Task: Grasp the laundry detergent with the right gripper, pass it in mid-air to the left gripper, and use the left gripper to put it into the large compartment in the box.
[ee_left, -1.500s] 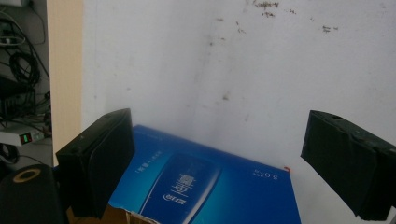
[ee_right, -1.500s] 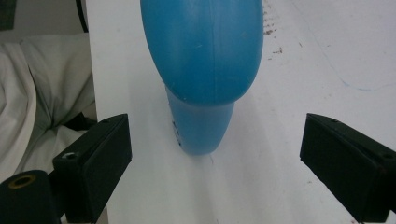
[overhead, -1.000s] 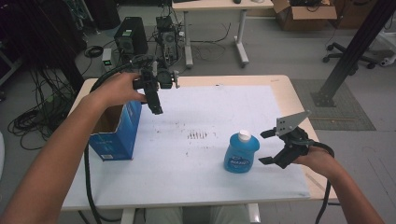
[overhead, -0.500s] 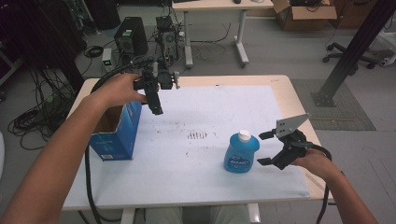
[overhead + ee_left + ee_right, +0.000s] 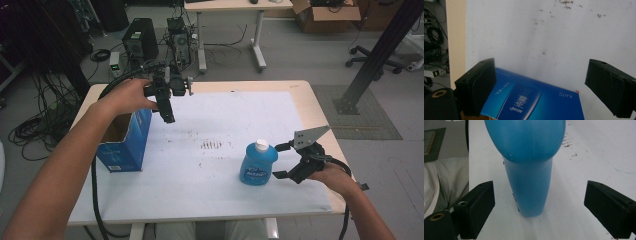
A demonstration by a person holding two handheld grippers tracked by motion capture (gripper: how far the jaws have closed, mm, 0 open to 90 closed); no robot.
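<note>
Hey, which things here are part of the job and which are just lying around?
Part of the job:
- blue bottle, between the open jaws of the right gripper
- blue box, below the open left gripper

Lying about:
- computer tower on the floor
- cardboard box
- office chair

Wide open white table (image 5: 225,115) between blue box (image 5: 125,145) at left edge and blue bottle (image 5: 258,163) near right front. Right claw (image 5: 281,161) spread wide just beside bottle, gap either side. Left claw (image 5: 169,114) spread, hanging over box's far corner.
</note>
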